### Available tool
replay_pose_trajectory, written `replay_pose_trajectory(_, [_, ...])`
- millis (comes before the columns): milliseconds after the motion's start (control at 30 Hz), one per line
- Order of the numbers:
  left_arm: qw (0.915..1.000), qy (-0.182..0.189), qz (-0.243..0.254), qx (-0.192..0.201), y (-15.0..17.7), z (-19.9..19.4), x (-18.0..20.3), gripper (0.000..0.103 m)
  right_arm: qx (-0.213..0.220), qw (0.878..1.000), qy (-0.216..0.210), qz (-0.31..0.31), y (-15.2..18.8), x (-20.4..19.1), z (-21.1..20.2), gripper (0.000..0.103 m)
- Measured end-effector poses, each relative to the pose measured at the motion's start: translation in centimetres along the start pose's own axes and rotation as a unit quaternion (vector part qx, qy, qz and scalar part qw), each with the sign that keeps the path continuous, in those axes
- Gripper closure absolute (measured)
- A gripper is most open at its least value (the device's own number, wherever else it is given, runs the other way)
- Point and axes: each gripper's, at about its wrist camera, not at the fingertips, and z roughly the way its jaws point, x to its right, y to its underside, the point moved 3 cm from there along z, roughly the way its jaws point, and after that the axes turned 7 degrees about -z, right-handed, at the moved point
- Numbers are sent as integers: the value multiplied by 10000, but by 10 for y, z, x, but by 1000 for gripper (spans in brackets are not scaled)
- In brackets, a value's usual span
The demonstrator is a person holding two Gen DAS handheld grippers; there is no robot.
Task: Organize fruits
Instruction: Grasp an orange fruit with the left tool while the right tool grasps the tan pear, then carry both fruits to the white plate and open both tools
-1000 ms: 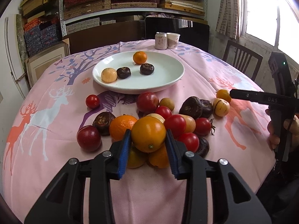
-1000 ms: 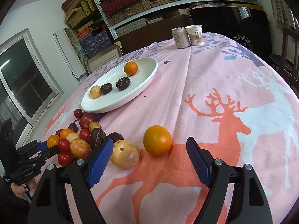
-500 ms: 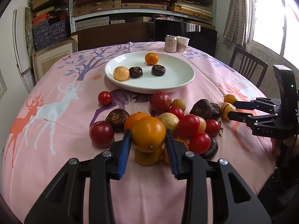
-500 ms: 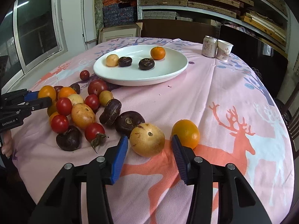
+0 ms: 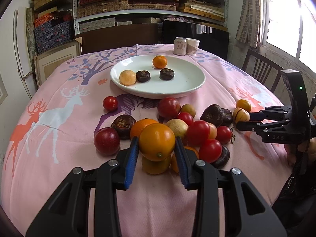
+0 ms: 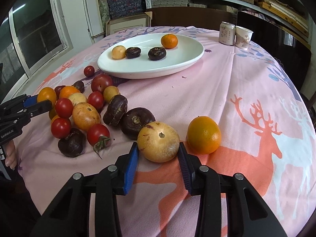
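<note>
Left gripper (image 5: 156, 152): jaws clamped on a smooth round orange fruit (image 5: 157, 141), lifted over the heap, navel dimple facing low toward the camera.
Under it: more orange fruit (image 5: 156, 165) mostly hidden, only slivers showing.
Right gripper (image 6: 159, 158): jaws closing around a pale yellow speckled fruit (image 6: 158, 141), blue pads at its sides; stem dimple points up, fruit resting on the surface (image 6: 207, 83).
Just beside: a glossy mandarin (image 6: 204, 134), apart from the right pad.
Heap (image 6: 83, 110): shiny red tomatoes, dull dark wrinkled flattish fruits, crowded and overlapping so the count is unclear.
Cloth: pink, printed with deer.
Plate (image 5: 189, 83): white, round, holding one mandarin, two dark fruits, one pale one.
Far edge: can (image 5: 180, 46) and paper cup (image 5: 192, 47), print unreadable.
</note>
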Motion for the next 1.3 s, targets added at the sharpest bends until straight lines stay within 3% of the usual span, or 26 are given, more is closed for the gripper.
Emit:
replay_pose_trajectory(633, [10000, -4, 7, -3, 0, 0, 1, 67, 23, 10000, -65, 49, -1, 3, -1, 62])
replay_pose_trajectory(1300, [9997, 91, -71, 204, -3, -18, 2, 67, 551, 9984, -61, 130, 1, 5, -18, 64])
